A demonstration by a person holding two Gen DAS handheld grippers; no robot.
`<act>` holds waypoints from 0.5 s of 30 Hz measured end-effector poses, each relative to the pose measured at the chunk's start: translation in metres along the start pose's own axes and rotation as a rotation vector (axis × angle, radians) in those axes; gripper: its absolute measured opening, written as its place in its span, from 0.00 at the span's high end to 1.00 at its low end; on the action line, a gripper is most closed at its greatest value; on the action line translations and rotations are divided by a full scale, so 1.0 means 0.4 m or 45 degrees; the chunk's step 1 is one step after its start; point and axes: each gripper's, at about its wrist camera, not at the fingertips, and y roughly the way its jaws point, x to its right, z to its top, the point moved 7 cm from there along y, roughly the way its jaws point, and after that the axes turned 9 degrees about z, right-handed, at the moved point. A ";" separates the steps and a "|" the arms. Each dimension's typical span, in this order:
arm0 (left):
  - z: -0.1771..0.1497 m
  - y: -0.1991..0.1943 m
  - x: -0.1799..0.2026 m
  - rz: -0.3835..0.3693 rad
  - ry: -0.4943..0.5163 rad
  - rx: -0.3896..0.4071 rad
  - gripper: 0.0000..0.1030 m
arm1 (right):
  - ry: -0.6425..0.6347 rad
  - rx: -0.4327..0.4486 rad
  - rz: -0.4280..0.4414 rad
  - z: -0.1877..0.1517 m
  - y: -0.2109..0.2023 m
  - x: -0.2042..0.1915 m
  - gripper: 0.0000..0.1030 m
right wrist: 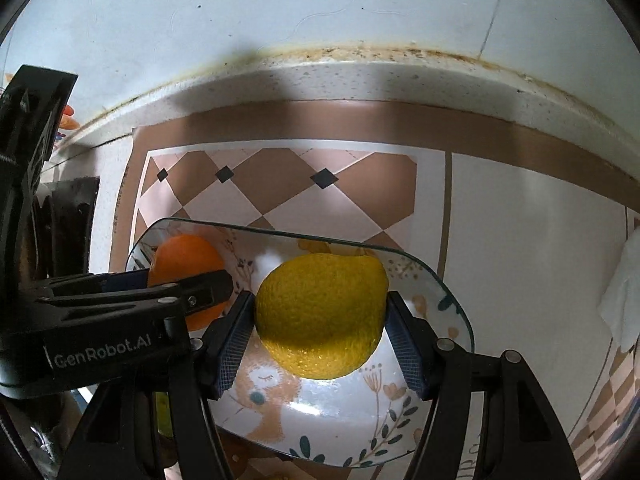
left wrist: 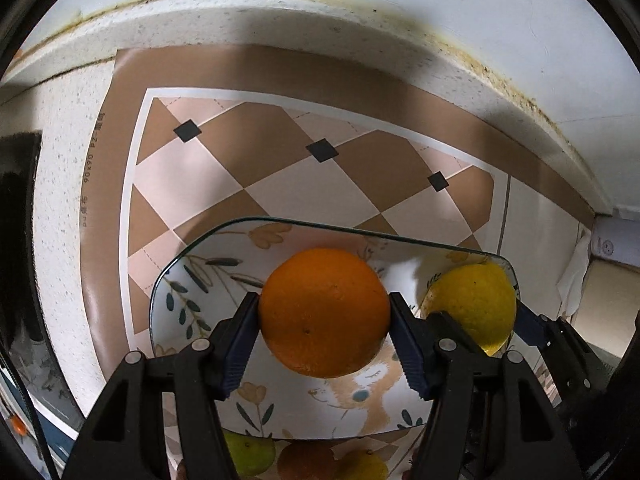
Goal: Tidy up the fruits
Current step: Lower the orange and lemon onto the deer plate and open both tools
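Left gripper (left wrist: 324,314): my jaws pinch the orange (left wrist: 324,312) on both sides, above the plate.
Right gripper (right wrist: 320,316): my jaws pinch the lemon (right wrist: 322,314), over the same plate, just beside my left gripper (right wrist: 120,304).
Plate (left wrist: 192,264): glass, printed with leaves and flowers, on a checked mat (left wrist: 280,160) on the counter (left wrist: 60,200).
Other fruit: I see more pieces (left wrist: 250,454) past the plate's near edge, partly hidden.
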 end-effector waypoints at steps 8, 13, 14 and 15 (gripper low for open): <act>-0.001 -0.025 0.008 0.031 0.017 0.026 0.22 | 0.041 -0.017 0.017 -0.013 0.000 0.008 0.29; -0.018 -0.070 -0.016 0.079 0.023 0.076 0.14 | 0.055 0.002 0.010 -0.021 -0.023 0.016 0.14; -0.024 -0.078 -0.024 0.085 0.023 0.086 0.14 | 0.055 0.004 0.000 -0.024 -0.030 0.017 0.10; -0.032 -0.089 -0.029 0.097 0.024 0.103 0.14 | 0.054 0.006 -0.009 -0.027 -0.035 0.017 0.09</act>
